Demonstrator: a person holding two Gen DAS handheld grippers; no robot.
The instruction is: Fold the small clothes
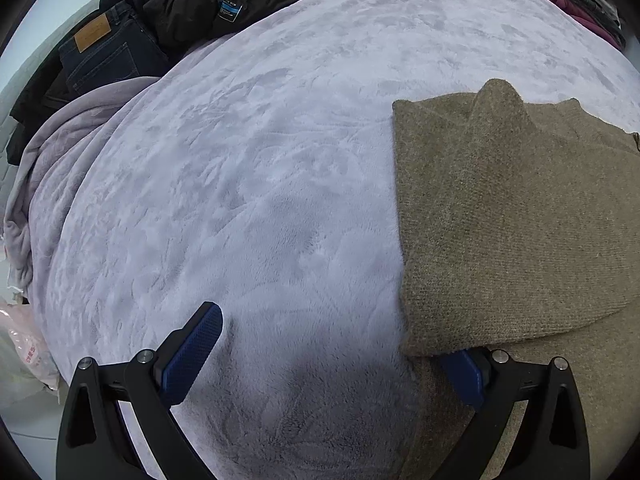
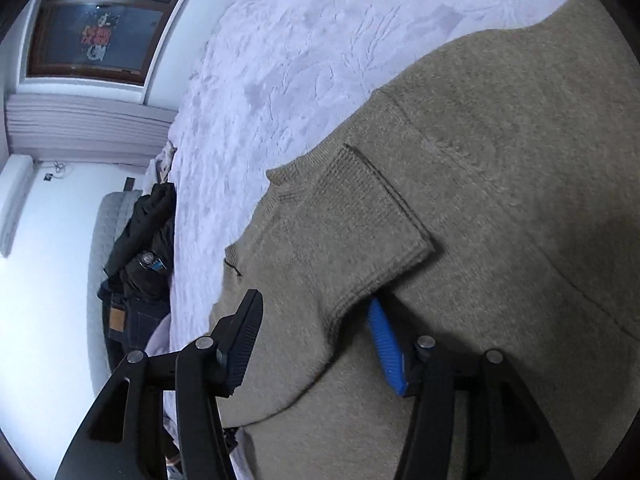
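Bed (image 1: 260, 168) covered by a pale lilac fleece blanket, pile brushed in streaks. Olive-brown knit sweater (image 1: 516, 216) lies flat on it, filling the 3 o'clock side of the left wrist view; a folded-over layer sits on top of a lower layer that runs off toward 5 o'clock.

Left gripper (image 1: 332, 354): jaws spread wide, nothing pinched. Its left finger stands over bare blanket at 7 o'clock; its right finger's blue pad is partly tucked under the lower edge of the sweater's folded layer at 5 o'clock.

Right gripper (image 2: 316, 344): jaws apart, roughly half spread, not pinching. A ribbed cuff (image 2: 360, 224) of the sweater lies in the gap ahead of the fingers; the blue pad at 5 o'clock sits just beside, perhaps touching, the cuff's edge. The black finger at 7 o'clock hovers over sweater fabric. This view is rolled sideways.

Dark jeans (image 1: 104, 56) with a tan patch and a black jacket (image 1: 216, 4) heaped at the bed edge, 11 o'clock in the left view. Folded maroon and dark garments (image 1: 580, 4) stacked at 1 o'clock.
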